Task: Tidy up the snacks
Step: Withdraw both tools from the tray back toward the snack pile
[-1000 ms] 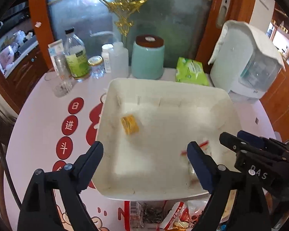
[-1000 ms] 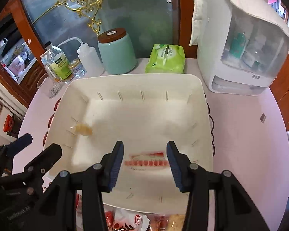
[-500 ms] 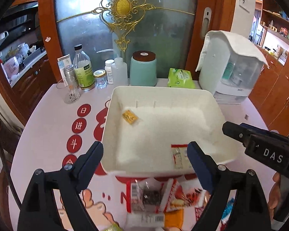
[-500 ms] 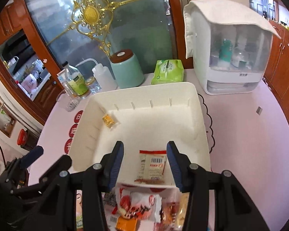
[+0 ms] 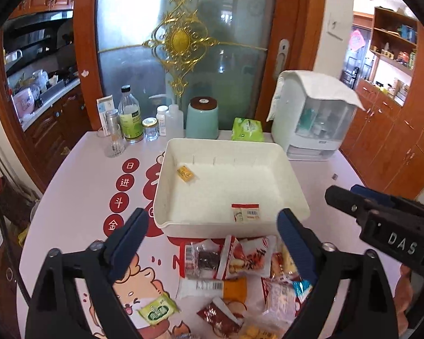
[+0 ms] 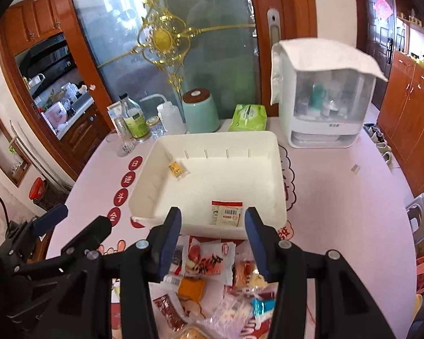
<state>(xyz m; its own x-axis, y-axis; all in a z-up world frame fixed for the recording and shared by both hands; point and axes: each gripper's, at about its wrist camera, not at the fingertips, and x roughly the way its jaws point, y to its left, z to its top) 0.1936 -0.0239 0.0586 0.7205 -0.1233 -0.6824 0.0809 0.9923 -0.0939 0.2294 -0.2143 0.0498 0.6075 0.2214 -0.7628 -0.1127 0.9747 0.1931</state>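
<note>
A white tray [image 5: 294,186] [image 6: 279,169] sits mid-table. Inside lie a small yellow packet [image 5: 187,173] [image 6: 177,169] and a white-and-red packet [image 5: 246,212] [image 6: 226,212]. A pile of snack packets [image 5: 234,265] [image 6: 212,265] lies on the table in front of the tray. My left gripper [image 5: 213,223] hovers above the pile, its jaws opening wide with nothing between them. Over the same pile my right gripper [image 6: 213,220] stands open and holds nothing; its jaws are opening a little. A green packet [image 5: 157,309] lies apart at the left.
At the table's back stand a bottle [image 5: 130,113], jars, a squeeze bottle [image 5: 174,121], a teal canister [image 5: 202,118], a green wipes pack [image 5: 247,130] and a white cabinet [image 5: 311,118] under a cloth. A glass [image 5: 114,144] stands at the left.
Both grippers have pulled back and up from over the tray to above the snack pile. The white-and-red packet now lies still in the tray. The left jaws stand wider.
</note>
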